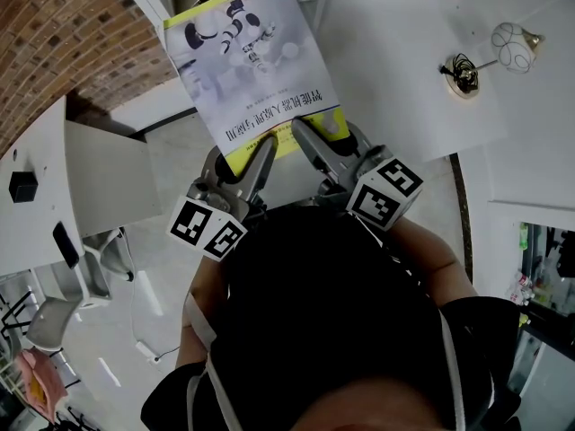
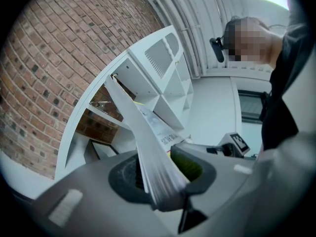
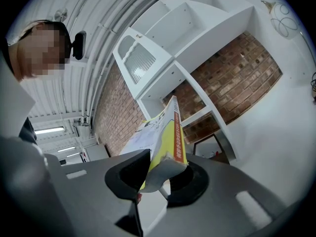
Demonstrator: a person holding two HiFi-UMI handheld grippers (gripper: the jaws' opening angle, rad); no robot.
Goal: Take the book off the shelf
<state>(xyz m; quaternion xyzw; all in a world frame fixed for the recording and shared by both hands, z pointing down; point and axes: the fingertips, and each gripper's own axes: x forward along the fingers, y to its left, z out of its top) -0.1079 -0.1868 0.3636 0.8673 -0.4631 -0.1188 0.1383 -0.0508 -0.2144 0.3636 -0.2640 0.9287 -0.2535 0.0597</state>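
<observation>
The white shelf [image 3: 197, 28] is left behind the book [image 1: 252, 61], which is held clear of it and pinched at its near edge by the left gripper [image 1: 260, 155] and the right gripper [image 1: 310, 137], so removal is judged complete and only a steady two-handed carry is called for.

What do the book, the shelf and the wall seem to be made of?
The book: paper, cover seemingly glossy; sheen, fanned page edges. The shelf: smooth white panels, perhaps painted wood or laminate. The wall: red brick with mortar lines.
</observation>
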